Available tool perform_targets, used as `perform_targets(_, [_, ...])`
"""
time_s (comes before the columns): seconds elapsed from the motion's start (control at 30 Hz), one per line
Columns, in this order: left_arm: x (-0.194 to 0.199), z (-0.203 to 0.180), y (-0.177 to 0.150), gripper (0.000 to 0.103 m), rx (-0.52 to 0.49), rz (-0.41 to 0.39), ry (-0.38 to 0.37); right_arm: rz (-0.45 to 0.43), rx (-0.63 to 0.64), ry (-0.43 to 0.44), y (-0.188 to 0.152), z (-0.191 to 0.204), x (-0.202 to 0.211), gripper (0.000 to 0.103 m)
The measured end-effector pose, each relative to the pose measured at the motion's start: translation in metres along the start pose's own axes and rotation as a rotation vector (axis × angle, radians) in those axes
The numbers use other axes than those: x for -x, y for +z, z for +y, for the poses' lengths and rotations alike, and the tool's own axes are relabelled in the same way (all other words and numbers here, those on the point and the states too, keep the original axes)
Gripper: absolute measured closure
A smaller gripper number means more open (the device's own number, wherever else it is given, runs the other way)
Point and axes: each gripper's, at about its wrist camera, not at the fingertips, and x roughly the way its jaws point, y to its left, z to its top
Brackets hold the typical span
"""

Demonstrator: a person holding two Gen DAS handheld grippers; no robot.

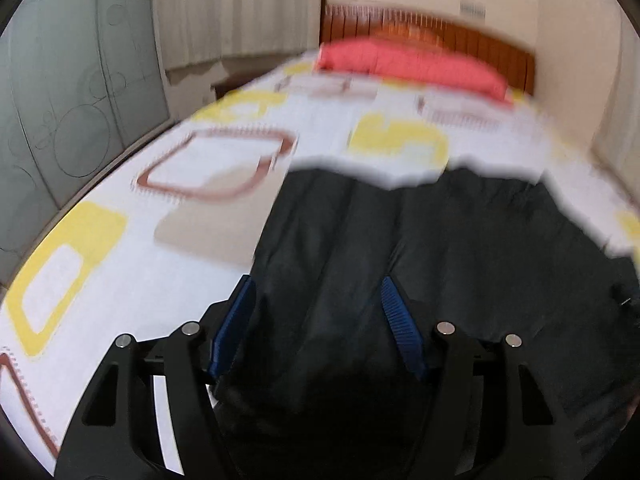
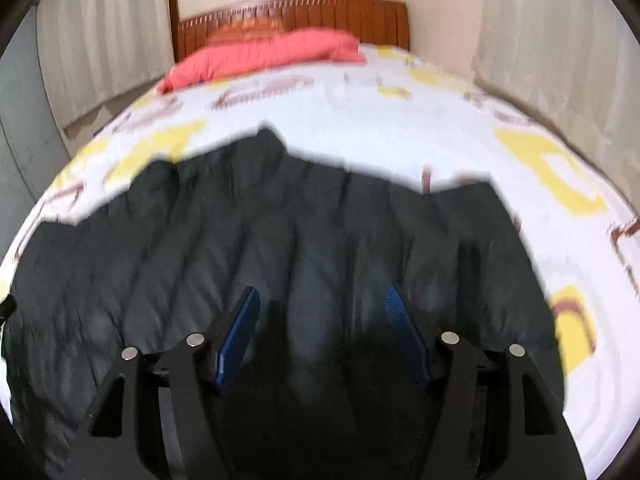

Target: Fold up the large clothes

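**On the bed: dark garment spread flat, both grippers over it**

On the white bedsheet with yellow and brown rounded-square prints (image 1: 328,132) lies the large black, ridged, slightly shiny garment (image 1: 440,248), spread across the near half of the bed. Long lengthwise creases run through it; far edge is uneven and jagged. Both frames are motion-blurred, so the garment type can't be read.

Left gripper (image 1: 316,300): blue ribbed fingers (image 1: 396,320) apart, above the garment's left portion, nothing pinched between them. Right gripper (image 2: 322,304): blue fingers (image 2: 240,336) also apart, over the middle of the cloth, not clamped on anything.

View differences:
- Left wrist view shows the garment's left edge against bare sheet, plus a grey frosted-glass wardrobe door with circle patterns (image 1: 72,120) beside the bed.
- Right wrist view shows most of the garment's width and its right edge, with pale curtains (image 2: 540,40) on that side.
- Both show the coral-red pillow (image 2: 272,56) and brown wooden slatted headboard (image 2: 352,12) at the far end.
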Motion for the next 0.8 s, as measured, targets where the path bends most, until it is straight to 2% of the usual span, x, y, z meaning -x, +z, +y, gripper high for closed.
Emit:
perform_targets(0.03, [0.000,-0.005,0.006,0.036,0.002,-0.022,-0.009,-0.012,-0.006,0.002,0.009,0.003,-0.002,0.038])
perform_targets(0.1, [-0.017,-0.021,0.016,0.035,-0.026,-0.015,0.004,-0.013,-0.012,0.019,0.021,0.007,-0.012,0.038])
perform_targets(0.17, [-0.042,-0.033,0.019,0.035,-0.028,0.017,0.035,-0.006,-0.015,0.022,0.025,0.014,-0.025,0.038])
perform_targets(0.27, [-0.078,-0.038,0.012,0.033,-0.059,0.105,0.074,0.047,0.026,-0.029,0.017,0.021,-0.053,0.038])
perform_targets(0.3, [-0.082,-0.040,0.008,0.033,-0.070,0.108,0.078,0.048,0.039,-0.034,0.012,0.022,-0.056,0.038])
perform_targets(0.4, [-0.084,-0.040,0.000,0.032,-0.074,0.086,0.079,0.023,0.049,-0.043,0.003,0.021,-0.059,0.037])
perform_targets(0.6, [-0.092,-0.034,-0.002,0.031,-0.051,0.089,0.055,0.011,0.043,-0.046,0.001,0.021,-0.063,0.036])
perform_targets(0.8, [-0.088,-0.037,0.001,0.031,-0.063,0.105,0.066,0.013,0.044,-0.047,0.003,0.020,-0.060,0.035])
